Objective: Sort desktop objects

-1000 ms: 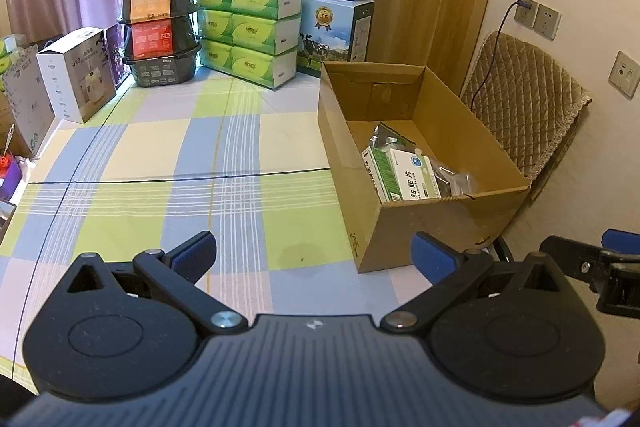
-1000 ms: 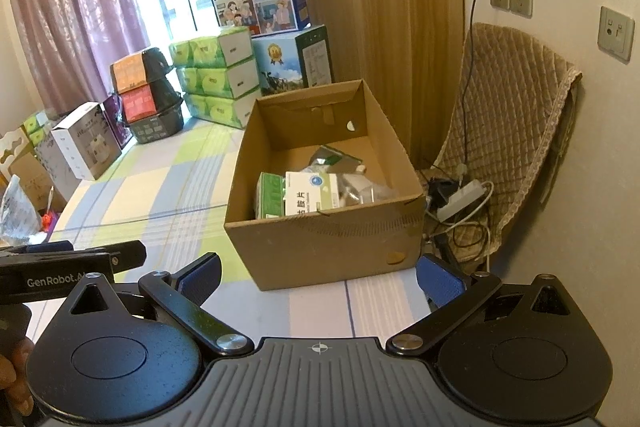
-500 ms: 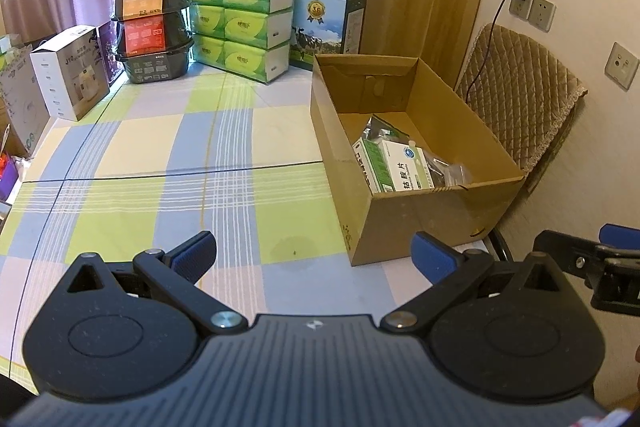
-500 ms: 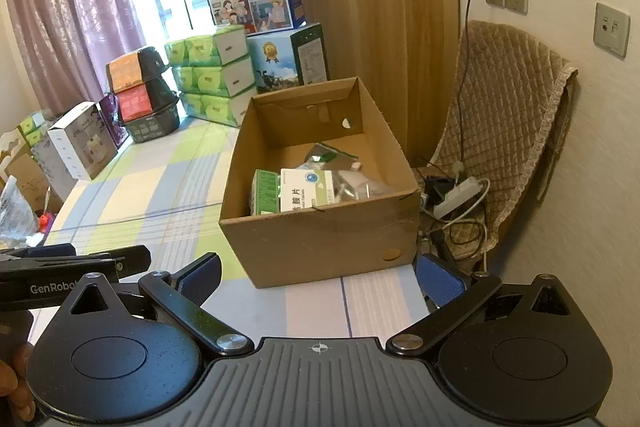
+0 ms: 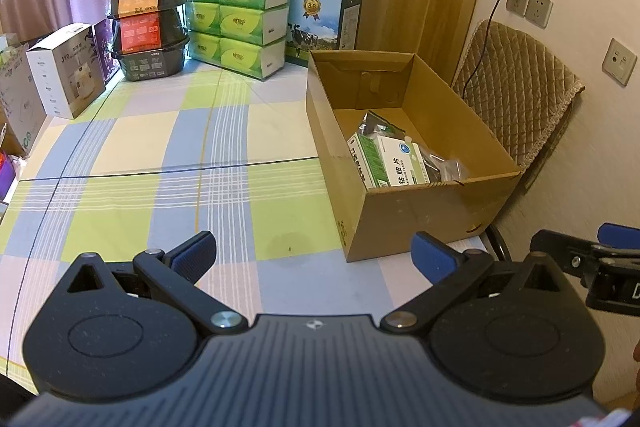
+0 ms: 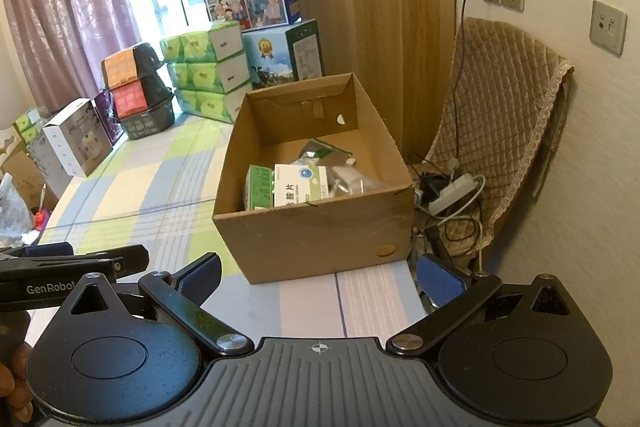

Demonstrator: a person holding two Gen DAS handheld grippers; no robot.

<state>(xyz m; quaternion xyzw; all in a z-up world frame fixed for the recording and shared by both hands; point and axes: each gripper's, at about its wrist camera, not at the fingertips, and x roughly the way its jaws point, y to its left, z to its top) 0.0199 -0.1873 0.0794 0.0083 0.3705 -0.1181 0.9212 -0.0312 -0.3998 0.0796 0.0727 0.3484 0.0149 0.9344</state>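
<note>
Checked tablecloth lies bare in front of the cardboard box, which already holds the medicine cartons and packets, so left gripper and right gripper hover empty, jaws spread, likely because sorting is finished.

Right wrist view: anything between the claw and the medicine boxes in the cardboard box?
Only the cardboard box itself: its near wall stands between the open right claw and the medicine boxes. From above, its open top looks clear.
</note>
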